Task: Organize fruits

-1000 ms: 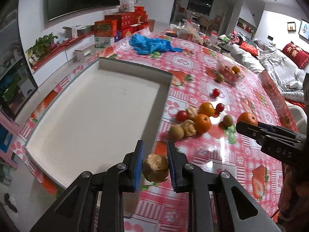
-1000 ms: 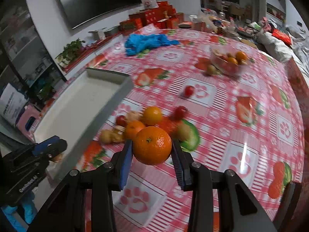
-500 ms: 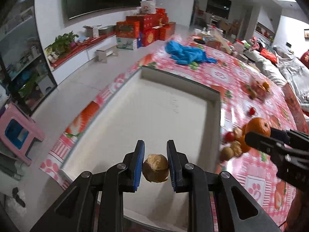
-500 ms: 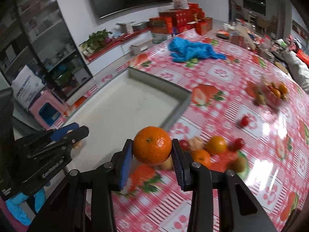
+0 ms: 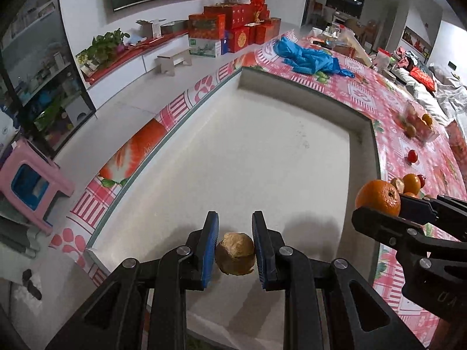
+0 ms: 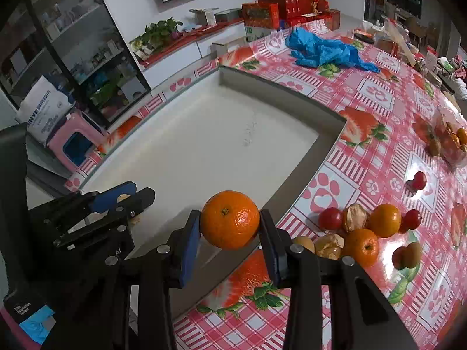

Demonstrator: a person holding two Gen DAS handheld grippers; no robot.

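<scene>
Both grippers have moved over the white tray (image 5: 262, 145), left gripper (image 5: 235, 252) squeezing a brown fruit (image 5: 235, 253), right gripper (image 6: 230, 227) squeezing an orange (image 6: 230, 224); box writing too blurry.

Tray (image 6: 329, 145) on worktop (image 6: 379, 93) along its left edge, heap of loose fruit (image 6: 362, 233) on worktop just right of tray's near corner, crumpled gloves (image 6: 324, 49) behind tray, bowl of fruit (image 6: 451, 143) far right, stool (image 5: 32, 180) on floor left of worktop.
</scene>
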